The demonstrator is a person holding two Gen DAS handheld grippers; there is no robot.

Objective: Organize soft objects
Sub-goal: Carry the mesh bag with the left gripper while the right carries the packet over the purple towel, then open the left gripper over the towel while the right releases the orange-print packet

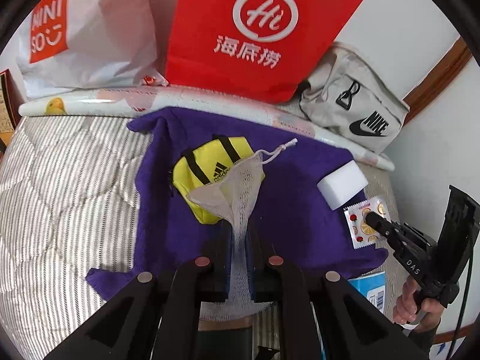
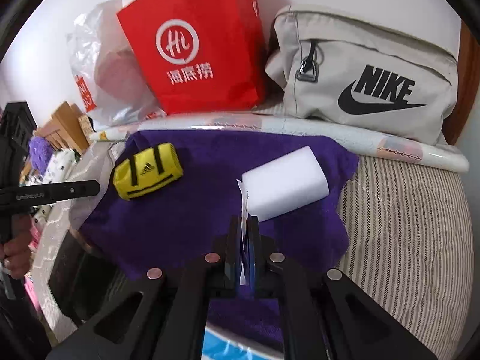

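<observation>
Both hands loaded. Left gripper (image 1: 240, 240) fingers are closed down on the white mesh pouch (image 1: 237, 186), which hangs off them and drapes over the yellow mini duffel (image 1: 204, 177) on the purple towel (image 1: 294, 186). Right gripper (image 2: 247, 231) fingers are pinched nearly together on the fruit-print sachet (image 1: 364, 222), seen edge-on in its own camera, just in front of the white sponge block (image 2: 285, 180).

Progress, my read: early to middle. 2 items in hand, not placed. Duffel and sponge sit loose on the towel, apart from each other. No obvious target container; cannot tell where things are meant to go.

Room: towel lies on the striped bed (image 1: 60, 174). Open towel between duffel and sponge, and open quilt on both sides. Back edge is crowded: rolled mat (image 2: 300, 126), red paper bag (image 2: 195, 54), Nike bag (image 2: 375, 84), white plastic bag (image 1: 90, 30). Blue box (image 1: 372, 291) sits near the towel's front edge. Grippers are well apart, little clash risk.
</observation>
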